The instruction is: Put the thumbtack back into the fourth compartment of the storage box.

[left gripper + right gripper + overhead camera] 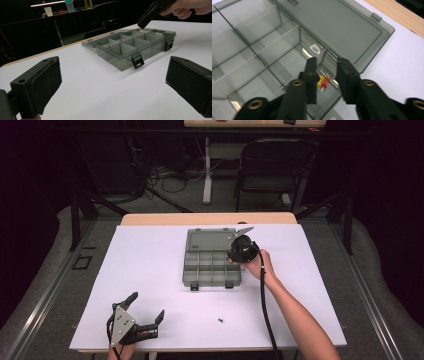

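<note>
While the left gripper (148, 312) rests at the near left corner of the white table (150, 265) with its jaws spread wide and nothing between them, the right gripper (235, 254) hangs over the far right part of the grey compartment box (212, 267), which stands in the middle of the table with its lid (207, 240) lying open on the far side. The jaws of the right gripper (326, 66) are a little apart and hold nothing, and just under them a yellow pushpin (320, 81) and a red pushpin (325, 82) lie side by side, touching, in one compartment at the box's edge. A small dark piece (220, 320) lies alone on the table, near the front edge and well apart from the box.
</note>
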A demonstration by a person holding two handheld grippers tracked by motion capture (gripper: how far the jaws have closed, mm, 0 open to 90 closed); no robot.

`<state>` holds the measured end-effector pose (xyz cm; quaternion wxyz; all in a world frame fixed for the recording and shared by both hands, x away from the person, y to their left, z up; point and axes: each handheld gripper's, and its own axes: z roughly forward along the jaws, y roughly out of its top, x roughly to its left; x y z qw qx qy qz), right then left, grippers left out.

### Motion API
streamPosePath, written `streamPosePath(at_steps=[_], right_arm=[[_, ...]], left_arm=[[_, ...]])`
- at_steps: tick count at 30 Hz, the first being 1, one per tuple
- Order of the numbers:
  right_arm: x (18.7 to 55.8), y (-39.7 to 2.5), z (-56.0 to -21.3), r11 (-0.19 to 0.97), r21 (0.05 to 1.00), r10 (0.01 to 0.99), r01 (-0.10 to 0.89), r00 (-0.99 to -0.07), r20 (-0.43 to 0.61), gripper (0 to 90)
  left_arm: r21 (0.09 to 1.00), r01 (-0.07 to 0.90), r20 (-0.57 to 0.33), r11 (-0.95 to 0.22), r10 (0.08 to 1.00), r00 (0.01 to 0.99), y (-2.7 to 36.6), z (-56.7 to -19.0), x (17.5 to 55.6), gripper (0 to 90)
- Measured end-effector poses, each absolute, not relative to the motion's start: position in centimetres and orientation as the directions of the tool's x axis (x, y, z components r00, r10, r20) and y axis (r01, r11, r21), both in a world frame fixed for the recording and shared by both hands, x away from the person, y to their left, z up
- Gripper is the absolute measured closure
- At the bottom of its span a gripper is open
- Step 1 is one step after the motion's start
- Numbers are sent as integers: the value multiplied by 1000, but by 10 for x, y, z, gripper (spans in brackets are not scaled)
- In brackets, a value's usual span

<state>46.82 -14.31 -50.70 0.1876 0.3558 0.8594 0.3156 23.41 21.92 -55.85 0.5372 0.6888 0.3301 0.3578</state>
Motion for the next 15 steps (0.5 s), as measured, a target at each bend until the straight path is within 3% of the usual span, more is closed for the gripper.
streamPosePath(at_steps=[7, 15], right_arm=[[457, -151, -496, 510, 717, 729, 476, -681, -67, 373], [429, -157, -486, 515, 746, 685, 423, -726, -62, 162]], left_arm=[[976, 71, 138, -205, 839, 527, 219, -558, 234, 2], [976, 70, 139, -207, 838, 527, 219, -558, 234, 2]])
